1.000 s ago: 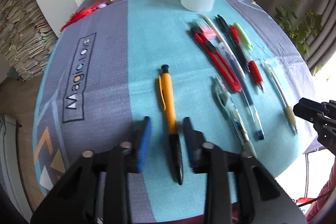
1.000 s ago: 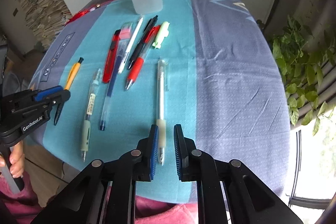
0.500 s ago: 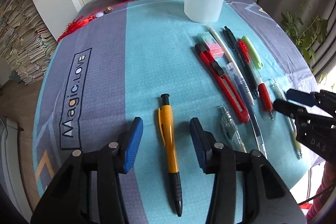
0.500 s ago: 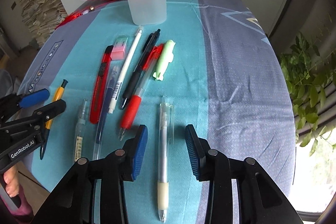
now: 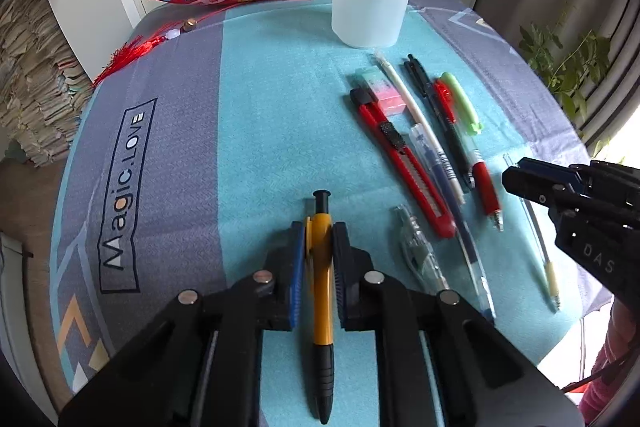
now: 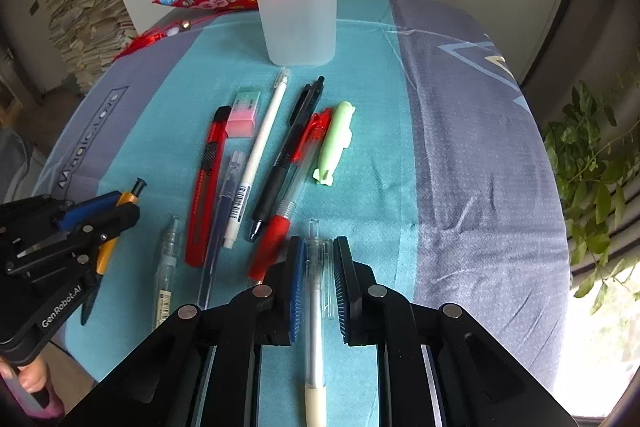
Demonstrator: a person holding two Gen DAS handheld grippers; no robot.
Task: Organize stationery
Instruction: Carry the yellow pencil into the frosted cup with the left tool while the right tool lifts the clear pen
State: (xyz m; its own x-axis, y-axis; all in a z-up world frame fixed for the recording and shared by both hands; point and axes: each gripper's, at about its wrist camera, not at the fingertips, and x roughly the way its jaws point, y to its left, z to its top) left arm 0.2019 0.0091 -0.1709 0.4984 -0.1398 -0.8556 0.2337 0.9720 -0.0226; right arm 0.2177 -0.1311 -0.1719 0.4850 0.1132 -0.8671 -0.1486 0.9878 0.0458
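Two pens are clamped at the near bench edge: my left jaws have just closed on the orange pen (image 5: 320,267), my right jaws on the clear pen (image 6: 316,287), gripped mid-barrel for balanced transfer toward the frosted cup (image 6: 298,13) at the far edge.

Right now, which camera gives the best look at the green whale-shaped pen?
The right wrist view: the green whale-shaped pen lies whole and unobstructed beside the red pen. The left wrist view shows it smaller, farther off and more distorted.
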